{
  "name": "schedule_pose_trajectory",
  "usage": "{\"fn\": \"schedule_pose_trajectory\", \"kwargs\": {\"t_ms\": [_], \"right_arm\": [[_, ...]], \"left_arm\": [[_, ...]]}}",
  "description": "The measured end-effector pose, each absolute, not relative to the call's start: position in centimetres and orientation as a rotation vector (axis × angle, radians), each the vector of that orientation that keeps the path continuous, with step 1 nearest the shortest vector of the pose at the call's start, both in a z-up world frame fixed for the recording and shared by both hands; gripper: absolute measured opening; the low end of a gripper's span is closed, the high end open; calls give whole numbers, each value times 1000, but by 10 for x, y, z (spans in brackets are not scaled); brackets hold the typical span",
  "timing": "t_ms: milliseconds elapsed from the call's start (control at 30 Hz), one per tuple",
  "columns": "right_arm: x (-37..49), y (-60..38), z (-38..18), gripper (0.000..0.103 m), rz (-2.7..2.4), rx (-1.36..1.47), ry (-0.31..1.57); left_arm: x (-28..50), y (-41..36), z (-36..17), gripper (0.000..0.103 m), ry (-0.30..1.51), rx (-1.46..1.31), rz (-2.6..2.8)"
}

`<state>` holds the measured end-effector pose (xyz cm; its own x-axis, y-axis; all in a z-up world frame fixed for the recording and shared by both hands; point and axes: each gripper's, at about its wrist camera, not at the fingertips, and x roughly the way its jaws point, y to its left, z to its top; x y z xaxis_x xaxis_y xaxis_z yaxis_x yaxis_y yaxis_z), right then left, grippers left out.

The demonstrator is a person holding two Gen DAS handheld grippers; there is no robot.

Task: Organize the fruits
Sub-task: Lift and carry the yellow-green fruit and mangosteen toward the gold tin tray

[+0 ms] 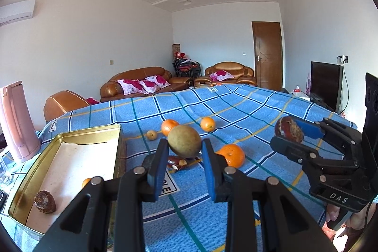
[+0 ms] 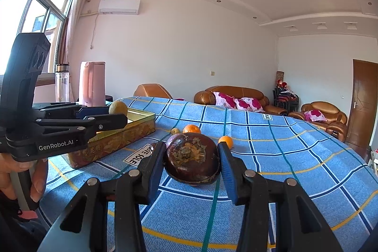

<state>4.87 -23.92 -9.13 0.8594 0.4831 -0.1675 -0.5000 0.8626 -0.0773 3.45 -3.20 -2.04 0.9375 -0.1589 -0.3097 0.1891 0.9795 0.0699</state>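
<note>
My left gripper (image 1: 184, 148) is shut on a greenish-brown oval fruit (image 1: 184, 140), held above the blue checked tablecloth (image 1: 236, 110) just right of a gold tin tray (image 1: 59, 141). The tray holds a dark mangosteen (image 1: 45, 201) and an orange partly hidden behind my finger. My right gripper (image 2: 191, 149) is shut on a dark brown mangosteen (image 2: 192, 160), lifted off the cloth; it shows in the left wrist view as the right gripper (image 1: 291, 136). Loose oranges (image 1: 231, 155) (image 1: 208, 123) (image 1: 169, 127), a small yellow fruit (image 1: 152, 134) and a dark fruit piece (image 1: 177, 163) lie on the cloth.
A pink jug (image 1: 16, 122) and a clear bottle (image 2: 62, 84) stand past the tray's far side. A person's hand (image 2: 21, 171) grips the left tool's handle. Brown sofas (image 1: 141, 84), a door and a television (image 1: 326, 84) lie beyond the table.
</note>
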Motion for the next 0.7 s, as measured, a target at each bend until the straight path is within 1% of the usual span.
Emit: {"fn": "schedule_pose_trajectory", "kwargs": {"t_ms": [700], "right_arm": [[51, -210, -76, 47, 574, -151, 139]], "left_arm": [[35, -9, -13, 30, 305, 77, -109]]}}
